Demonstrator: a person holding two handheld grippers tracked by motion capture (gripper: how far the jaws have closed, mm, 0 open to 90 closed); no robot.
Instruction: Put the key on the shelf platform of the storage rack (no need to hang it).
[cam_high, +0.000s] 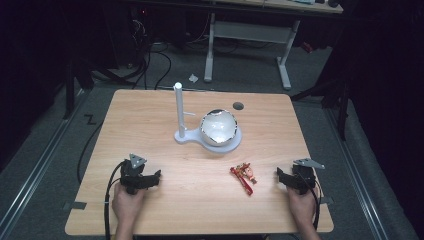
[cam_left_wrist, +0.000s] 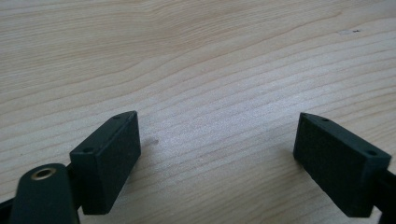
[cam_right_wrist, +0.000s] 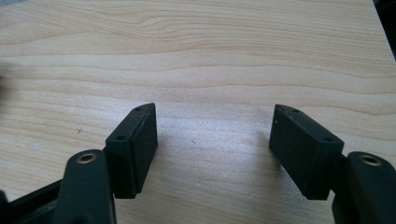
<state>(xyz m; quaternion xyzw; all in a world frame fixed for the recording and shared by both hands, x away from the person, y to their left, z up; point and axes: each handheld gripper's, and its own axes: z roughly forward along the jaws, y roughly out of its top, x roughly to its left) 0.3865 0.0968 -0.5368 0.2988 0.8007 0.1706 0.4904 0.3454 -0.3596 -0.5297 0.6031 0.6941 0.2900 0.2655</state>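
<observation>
A dark room with cables on the floor surrounds my light wooden tabletop (cam_high: 150, 120). Both my tools rest near the front edge: left gripper (cam_high: 156, 175) and right gripper (cam_high: 280, 174), each with jaws spread wide over bare wood. The red wrapped candy (cam_high: 243, 176) lies just left of the right gripper. I judge the crinkly wrapper could skid away if one jaw nudges it first.

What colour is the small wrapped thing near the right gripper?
Mainly red, with gold bits; the small wrapped thing shows best in the high view.
</observation>
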